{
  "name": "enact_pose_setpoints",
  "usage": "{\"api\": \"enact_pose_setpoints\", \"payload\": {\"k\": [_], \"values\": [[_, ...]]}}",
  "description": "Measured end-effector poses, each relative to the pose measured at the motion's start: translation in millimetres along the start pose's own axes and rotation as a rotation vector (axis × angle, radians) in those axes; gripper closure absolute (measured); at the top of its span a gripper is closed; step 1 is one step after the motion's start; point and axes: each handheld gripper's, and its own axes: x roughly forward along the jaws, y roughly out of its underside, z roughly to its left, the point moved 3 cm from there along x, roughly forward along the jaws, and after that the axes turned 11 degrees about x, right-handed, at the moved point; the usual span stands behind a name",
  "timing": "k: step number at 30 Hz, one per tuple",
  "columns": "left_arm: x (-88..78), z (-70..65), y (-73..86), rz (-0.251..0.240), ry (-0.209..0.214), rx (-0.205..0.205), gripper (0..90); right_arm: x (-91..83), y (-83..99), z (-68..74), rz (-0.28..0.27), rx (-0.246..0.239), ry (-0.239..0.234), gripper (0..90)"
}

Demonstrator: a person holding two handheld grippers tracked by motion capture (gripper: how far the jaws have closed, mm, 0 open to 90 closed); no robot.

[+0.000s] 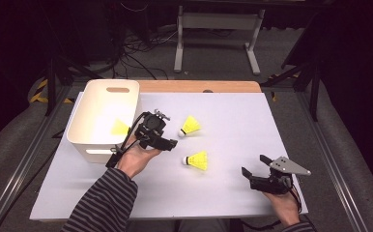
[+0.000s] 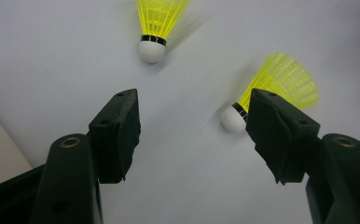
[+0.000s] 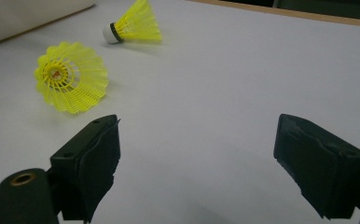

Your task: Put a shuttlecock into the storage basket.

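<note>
I see my left gripper released beside the far shuttlecock; my right gripper is also released, apart from the near shuttlecock.

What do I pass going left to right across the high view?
White plastic bin holding a yellow shuttlecock → left gripper, fingers open → two yellow shuttlecocks on the table, one above the other → right gripper, fingers open.

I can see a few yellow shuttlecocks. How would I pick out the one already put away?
Find the white bin at the table's left back corner. Inside it lies one yellow shuttlecock, beside the left gripper. The other two shuttlecocks lie out on the white tabletop, so it alone sits within the bin's walls.
</note>
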Motion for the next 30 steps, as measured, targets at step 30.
{"api": "enact_pose_setpoints", "payload": {"k": [30], "values": [[18.3,-20.5,-5.6,0.03,0.036,0.039,35.2,-0.1,0.1,0.3,0.002,-0.003,0.0,14.8]]}}
